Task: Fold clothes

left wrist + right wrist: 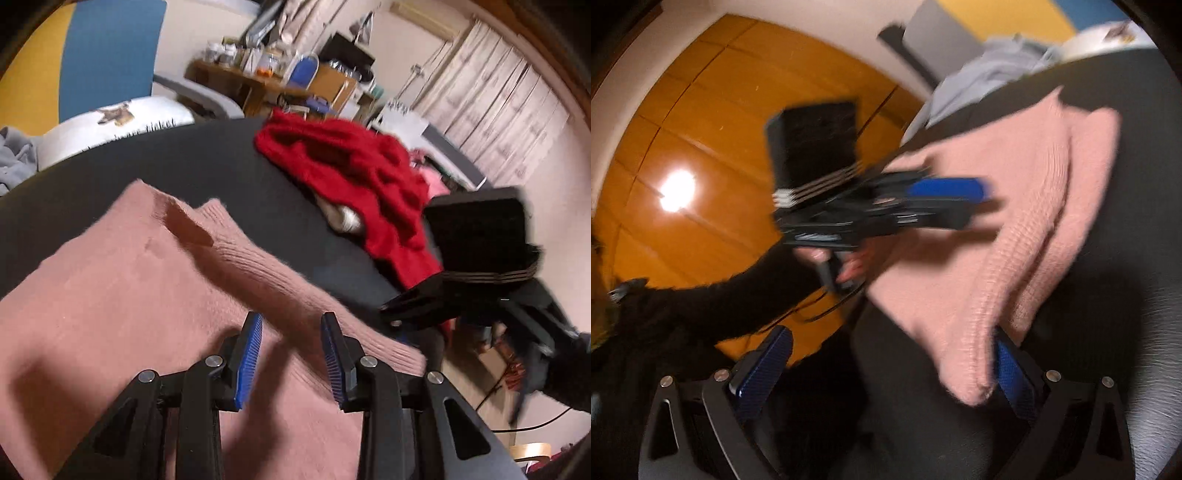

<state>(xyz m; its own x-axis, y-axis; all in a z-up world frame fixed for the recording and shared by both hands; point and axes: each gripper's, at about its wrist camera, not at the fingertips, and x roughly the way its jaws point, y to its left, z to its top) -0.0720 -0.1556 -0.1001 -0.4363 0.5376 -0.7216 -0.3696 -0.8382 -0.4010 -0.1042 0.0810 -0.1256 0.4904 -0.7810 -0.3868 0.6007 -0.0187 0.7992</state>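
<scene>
The pink sweater [147, 280] lies on the black bench [184, 158], folded over with a ribbed edge running diagonally. In the left wrist view the left hand-held gripper [291, 354] hangs just above it, its blue pads [249, 363] partly apart with nothing pinched between them; the ribbed fold passes from 10 o'clock to 4 o'clock beyond the fingertips. In the right wrist view the right hand-held gripper [894, 369] stands wide open at the bench edge, and the sweater's rounded folded corner [967, 373] sits just inside its right pad, at about 3 o'clock of the gap; whether it touches I cannot tell.

A heap of red knitwear [354, 177] lies on the bench towards 1 o'clock of the left hand-held gripper, well apart from the pink sweater. A grey garment [990, 70] lies past the bench edge at 12 o'clock in the right view.
</scene>
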